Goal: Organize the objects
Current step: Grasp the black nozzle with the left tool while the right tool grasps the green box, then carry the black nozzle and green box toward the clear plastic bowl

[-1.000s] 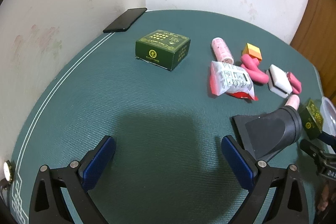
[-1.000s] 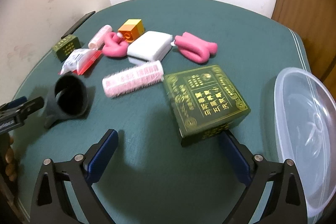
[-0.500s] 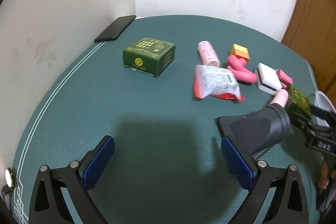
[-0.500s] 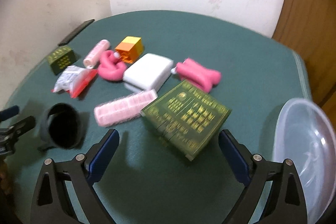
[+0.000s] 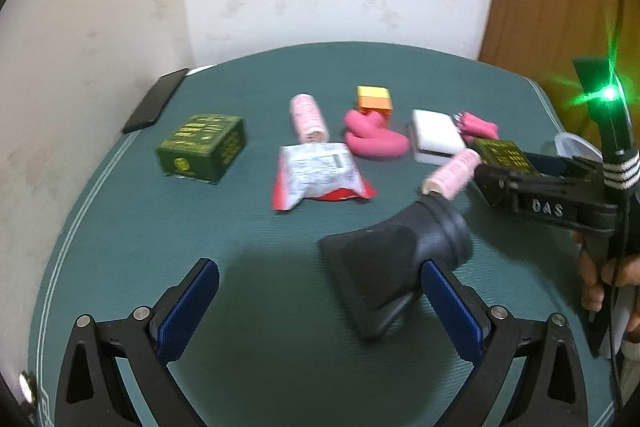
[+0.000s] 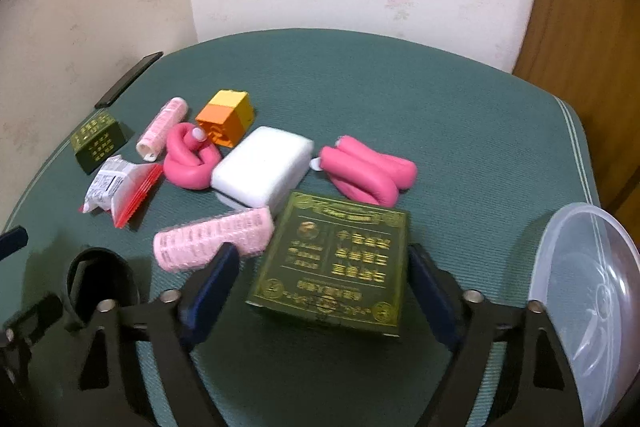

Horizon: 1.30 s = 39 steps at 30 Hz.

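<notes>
The right gripper (image 6: 320, 279) had its blue pads on either side of a green box (image 6: 332, 259), which sat tilted off the mat; the right pad touched its edge, while the left pad looked a little apart, so I could not tell whether the grip was firm. By my reading, the step in hand was carrying this box, probably toward the clear plastic bowl (image 6: 588, 307) just right of it. The next move called for a steady hold and a level set-down. The box was dark green with gold print, flat and stiff-looking. Left of it lay a pink roller (image 6: 212, 239); beyond it sat a white block (image 6: 260, 171). The left gripper (image 5: 320, 311) was spread wide and empty, near a black nozzle (image 5: 396, 263).
</notes>
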### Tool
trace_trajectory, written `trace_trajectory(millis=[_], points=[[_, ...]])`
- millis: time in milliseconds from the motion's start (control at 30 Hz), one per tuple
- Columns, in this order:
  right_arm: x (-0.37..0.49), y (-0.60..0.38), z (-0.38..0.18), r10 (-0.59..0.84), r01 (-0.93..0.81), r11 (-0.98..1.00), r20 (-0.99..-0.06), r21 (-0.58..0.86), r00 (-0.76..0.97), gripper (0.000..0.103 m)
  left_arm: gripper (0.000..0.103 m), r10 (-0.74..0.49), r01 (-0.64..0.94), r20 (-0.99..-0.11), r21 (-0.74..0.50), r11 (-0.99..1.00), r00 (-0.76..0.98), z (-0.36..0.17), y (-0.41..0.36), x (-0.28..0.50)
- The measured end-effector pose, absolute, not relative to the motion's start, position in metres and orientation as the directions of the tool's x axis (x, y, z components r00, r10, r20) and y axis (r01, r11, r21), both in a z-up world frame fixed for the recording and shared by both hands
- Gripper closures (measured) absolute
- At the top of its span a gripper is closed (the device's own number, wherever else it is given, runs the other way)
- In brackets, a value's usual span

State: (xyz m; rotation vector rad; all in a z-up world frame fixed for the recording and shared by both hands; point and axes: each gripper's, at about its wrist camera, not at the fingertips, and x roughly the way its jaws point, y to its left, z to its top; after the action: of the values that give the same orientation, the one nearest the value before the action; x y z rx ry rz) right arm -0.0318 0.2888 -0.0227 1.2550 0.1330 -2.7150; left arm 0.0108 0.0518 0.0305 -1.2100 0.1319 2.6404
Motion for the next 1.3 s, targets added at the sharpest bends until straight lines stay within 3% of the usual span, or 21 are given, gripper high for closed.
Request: trace_trajectory(millis=[700, 933, 1300], points=[[0.003, 0.312, -0.021, -0.184, 0.198, -0.978, -0.751, 0.073, -0.633, 0.032, 0.002, 0.248, -0.369, -0.796, -0.033, -0.929, -0.552, 0.016, 0.084, -0.023], [0.015, 0.315, -0.020, -0.202, 0.204, -0.975, -0.747, 0.090, -0.633, 0.032, 0.029, 0.298, -0.384, -0.801, -0.092, -0.919, -0.520, 0.010, 0.085, -0.025], [0.018, 0.316, -0.022, -0.202, 0.197, -0.975, -0.754, 0.097, -0.625, 0.032, 0.042, 0.284, -0.373, -0.777, -0.068, -0.925, -0.562, 0.015, 0.085, -0.018]])
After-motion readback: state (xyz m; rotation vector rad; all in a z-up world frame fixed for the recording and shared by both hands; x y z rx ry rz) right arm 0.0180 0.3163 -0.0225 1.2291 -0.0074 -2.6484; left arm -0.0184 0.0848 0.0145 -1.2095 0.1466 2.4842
